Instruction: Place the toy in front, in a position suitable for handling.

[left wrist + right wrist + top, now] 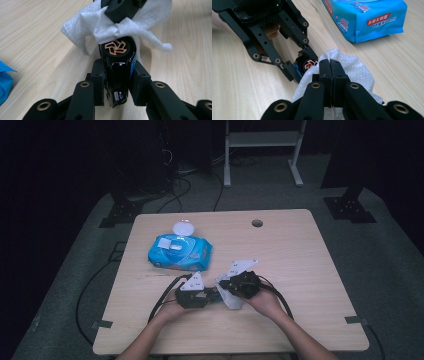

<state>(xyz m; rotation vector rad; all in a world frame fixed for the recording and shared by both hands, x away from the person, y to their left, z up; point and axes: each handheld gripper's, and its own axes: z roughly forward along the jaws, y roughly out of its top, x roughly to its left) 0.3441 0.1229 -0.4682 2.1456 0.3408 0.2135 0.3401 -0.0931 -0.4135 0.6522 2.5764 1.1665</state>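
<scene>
Low in the middle of the high view, the two claws meet above the wooden desk (300,270). The left claw (117,82) clamps a glossy black toy car (118,72) between its pads, one wheel with an orange hub facing the camera at the centre of the left gripper view. The right claw (329,75) has its jaws pressed together on a white wet wipe (352,67), pinching the cloth at the centre of the right gripper view, and the wipe touches the car's upper end. A blue pack of wipes (180,252) lies left of centre in the high view, its round white lid (183,228) flipped open.
</scene>
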